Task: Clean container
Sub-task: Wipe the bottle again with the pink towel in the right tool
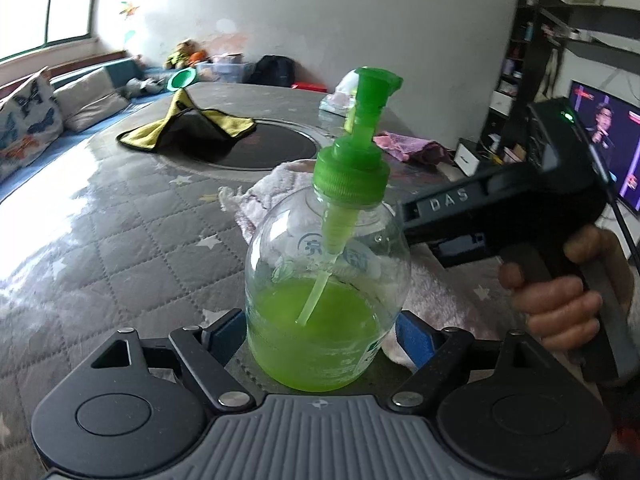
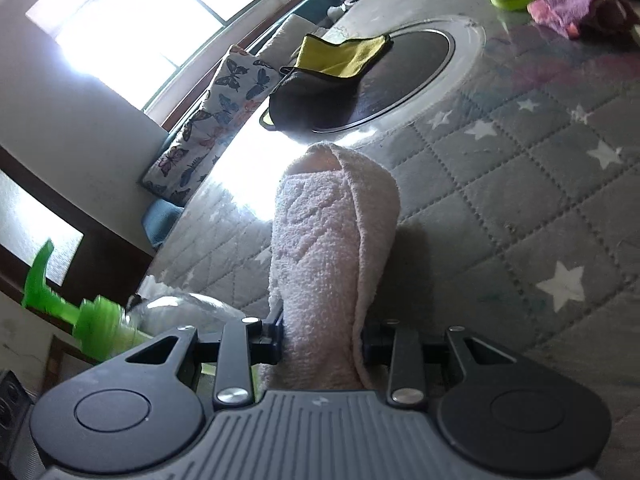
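1. A clear pump bottle [image 1: 326,280] with a green pump top, about a third full of green liquid, stands upright on a grey quilted bench [image 1: 120,248] printed with white stars.
2. The left claw [image 1: 320,336] sits around the bottle's base, one blue pad on each side; whether the pads press the glass cannot be told.
3. The right claw [image 2: 322,344], held in a person's hand [image 1: 560,300], is clamped tight on a rolled pale pink towel [image 2: 332,248], just beside the bottle's right side.
4. Further back, a yellow and black cloth [image 1: 188,130] lies over a round dark inset, and a purple cloth [image 1: 408,146] rests nearby.
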The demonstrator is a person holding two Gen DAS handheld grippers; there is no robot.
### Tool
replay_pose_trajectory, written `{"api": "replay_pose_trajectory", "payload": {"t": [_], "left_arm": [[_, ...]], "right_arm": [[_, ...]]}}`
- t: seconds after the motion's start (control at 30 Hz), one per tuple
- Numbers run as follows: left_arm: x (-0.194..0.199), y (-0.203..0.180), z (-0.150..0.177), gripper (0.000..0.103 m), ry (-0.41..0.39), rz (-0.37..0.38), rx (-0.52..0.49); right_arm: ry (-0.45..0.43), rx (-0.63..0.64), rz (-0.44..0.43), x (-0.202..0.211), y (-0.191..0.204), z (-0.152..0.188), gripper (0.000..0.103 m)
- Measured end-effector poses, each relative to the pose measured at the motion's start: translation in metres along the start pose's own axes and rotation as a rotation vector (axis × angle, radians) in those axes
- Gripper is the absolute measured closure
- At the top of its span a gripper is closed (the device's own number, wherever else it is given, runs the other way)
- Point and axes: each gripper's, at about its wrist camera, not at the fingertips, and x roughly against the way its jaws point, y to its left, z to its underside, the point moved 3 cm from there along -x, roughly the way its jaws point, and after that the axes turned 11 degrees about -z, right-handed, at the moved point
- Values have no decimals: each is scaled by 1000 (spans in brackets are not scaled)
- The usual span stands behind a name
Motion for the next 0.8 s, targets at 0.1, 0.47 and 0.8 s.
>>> {"api": "replay_pose_trajectory", "payload": {"t": [0.1, 0.47, 0.8], "left_arm": [[0, -2, -1, 17, 7, -23, 38], [0, -3, 0, 19, -30, 45, -114], [-11, -4, -1, 19, -43, 104, -224]], "right_arm": [[-5, -2, 6, 3, 2, 2, 70], [-75, 2, -52, 36, 23, -13, 70], [-76, 31, -131, 26, 40, -33, 70]]}}
